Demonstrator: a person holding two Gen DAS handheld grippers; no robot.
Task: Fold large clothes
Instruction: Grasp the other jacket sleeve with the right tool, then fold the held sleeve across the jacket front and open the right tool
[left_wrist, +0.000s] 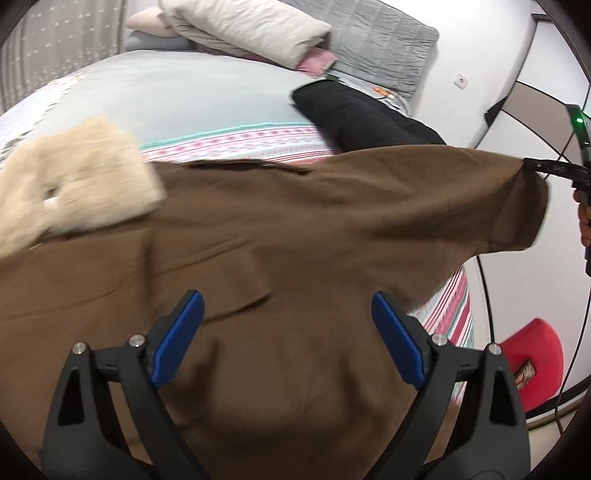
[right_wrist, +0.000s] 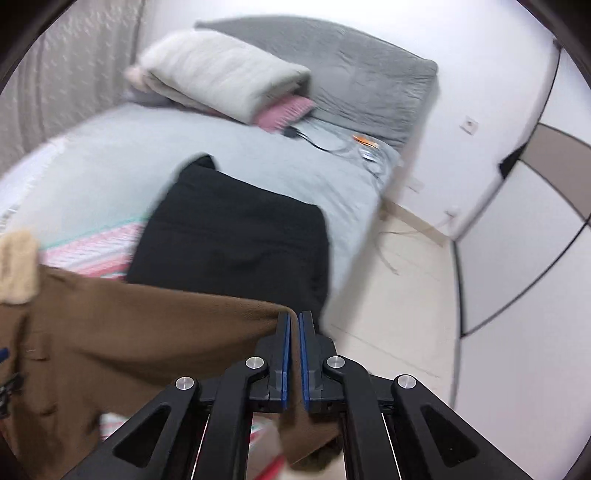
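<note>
Between shut right tongs (right_wrist: 294, 332), coat sleeve (right_wrist: 207, 317)

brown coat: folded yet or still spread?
Spread, not folded. The brown coat drapes wide over the bed; right claw is shut on its sleeve end, held out sideways. Left claw is open above it.

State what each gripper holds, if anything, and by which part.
The right gripper is shut on the brown coat, pinching the end of its sleeve. The left gripper is open, holding nothing.
</note>
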